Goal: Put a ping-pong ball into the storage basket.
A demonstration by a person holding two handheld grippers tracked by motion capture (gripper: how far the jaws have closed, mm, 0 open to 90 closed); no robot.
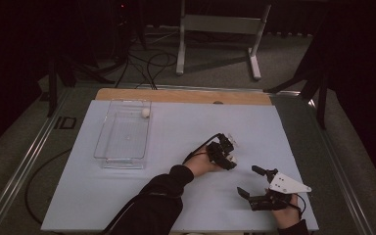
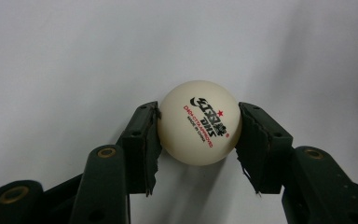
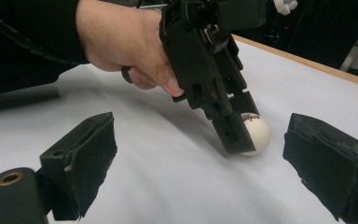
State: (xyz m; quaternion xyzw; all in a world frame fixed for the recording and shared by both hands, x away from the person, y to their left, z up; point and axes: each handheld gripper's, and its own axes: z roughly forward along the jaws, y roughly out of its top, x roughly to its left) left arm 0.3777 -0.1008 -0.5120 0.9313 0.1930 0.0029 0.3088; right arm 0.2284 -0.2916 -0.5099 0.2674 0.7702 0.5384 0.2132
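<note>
A white table-tennis ball [image 2: 199, 122] with red and black print rests on the pale blue table surface [image 1: 176, 127]. My left gripper [image 2: 199, 112] is shut on it, one black pad pressing each side. In the right gripper view the left gripper [image 3: 242, 140] points steeply down at the ball [image 3: 257, 133], held by a hand in a dark sleeve. In the high view the left gripper [image 1: 227, 149] sits right of the table's centre. My right gripper [image 1: 248, 181] lies near the front right, open, with nothing between its pads [image 3: 88, 158].
A clear plastic tray [image 1: 99, 147] stands at the back left with a second white ball [image 1: 146, 112] in its far corner. A wooden strip [image 1: 186, 95] runs along the table's far edge. Beyond it, cables [image 1: 147, 63] and a metal stand [image 1: 215, 29] are on the floor.
</note>
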